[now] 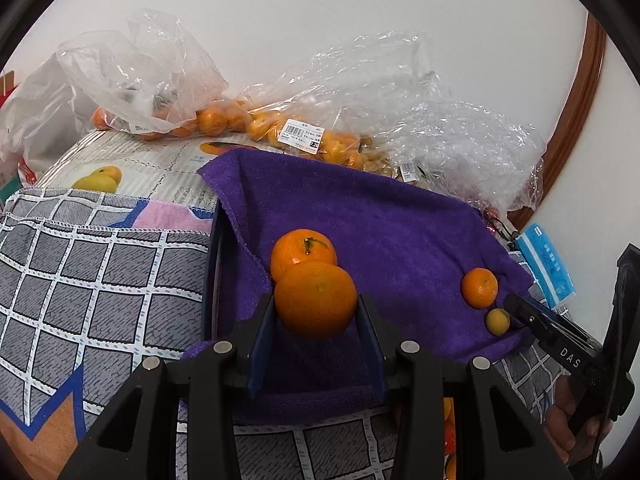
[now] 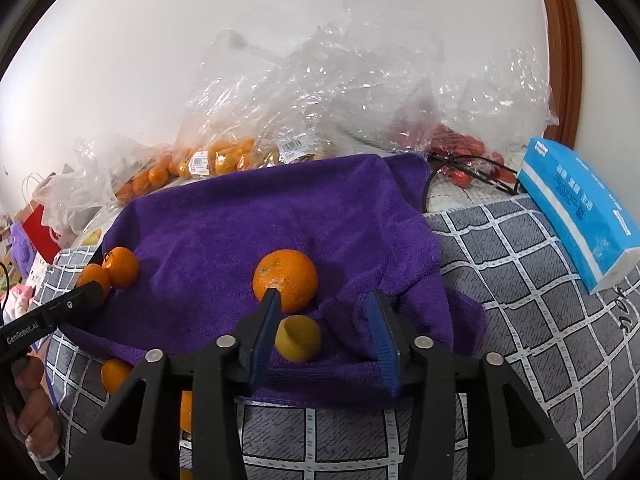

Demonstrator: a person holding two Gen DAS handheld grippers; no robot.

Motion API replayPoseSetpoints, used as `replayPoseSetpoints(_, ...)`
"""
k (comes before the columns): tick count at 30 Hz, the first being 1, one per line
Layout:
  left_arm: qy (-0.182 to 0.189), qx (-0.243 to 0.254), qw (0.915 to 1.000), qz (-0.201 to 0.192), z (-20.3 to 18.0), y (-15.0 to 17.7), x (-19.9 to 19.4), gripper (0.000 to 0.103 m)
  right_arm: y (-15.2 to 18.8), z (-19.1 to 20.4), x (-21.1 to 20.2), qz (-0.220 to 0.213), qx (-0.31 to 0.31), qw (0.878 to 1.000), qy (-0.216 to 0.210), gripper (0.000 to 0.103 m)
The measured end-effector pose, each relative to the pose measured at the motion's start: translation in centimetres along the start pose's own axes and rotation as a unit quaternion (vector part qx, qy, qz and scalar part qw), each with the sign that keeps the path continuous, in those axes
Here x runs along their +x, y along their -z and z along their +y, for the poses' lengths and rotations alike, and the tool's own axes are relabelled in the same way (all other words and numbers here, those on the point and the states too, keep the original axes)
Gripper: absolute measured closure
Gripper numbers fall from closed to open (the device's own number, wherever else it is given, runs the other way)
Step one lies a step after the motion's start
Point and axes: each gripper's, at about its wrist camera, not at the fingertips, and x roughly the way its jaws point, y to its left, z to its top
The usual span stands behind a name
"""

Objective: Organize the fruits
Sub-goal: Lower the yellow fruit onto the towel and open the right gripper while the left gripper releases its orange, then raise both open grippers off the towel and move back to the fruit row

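Note:
A purple towel (image 1: pixel 380 220) lies over a checked cloth. My left gripper (image 1: pixel 316 316) is shut on a large orange (image 1: pixel 316 300), right in front of a second orange (image 1: pixel 302 250) with a stem. Further right on the towel sit a smaller orange (image 1: pixel 479 287) and a small yellow fruit (image 1: pixel 497 321). In the right wrist view my right gripper (image 2: pixel 324 308) is open, its jaws around the small yellow fruit (image 2: pixel 298 338) without touching it, with the smaller orange (image 2: pixel 285 279) just beyond. The left gripper's two oranges (image 2: pixel 120 266) show at the towel's left edge.
Clear plastic bags of small oranges (image 1: pixel 224 120) and crumpled empty bags (image 2: pixel 320 92) lie along the wall behind the towel. A blue tissue pack (image 2: pixel 580 216) lies at the right. More oranges (image 2: pixel 114 374) sit below the towel's front left edge. A bag of red fruit (image 2: pixel 460 144) lies at the back right.

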Motion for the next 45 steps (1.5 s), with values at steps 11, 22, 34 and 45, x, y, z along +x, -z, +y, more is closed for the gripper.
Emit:
replayPoseSetpoints(11,-0.002,0.003,1.0000,0.000,-0.2,0.0,0.1,0.064,0.1,0.1,-0.3,-0.008,-0.004,1.000,0.004,0.049)
replayPoseSetpoints(22,-0.003,0.012,0.9999,0.000,-0.6,0.2,0.2,0.059,0.3,0.3,-0.5,-0.010,0.002,1.000,-0.003,0.049)
replayPoseSetpoints(34,0.014,-0.002,0.9997,-0.022,-0.2,-0.1,-0.8,0.047,0.3,0.2,-1.2,-0.025,0.010,1.000,0.004,0.049)
replayPoseSetpoints(45,0.008,0.002,0.9987,-0.050,-0.4,-0.2,-2.0,0.045,0.5,0.1,-1.6,-0.035,0.010,0.999,-0.021,0.049)
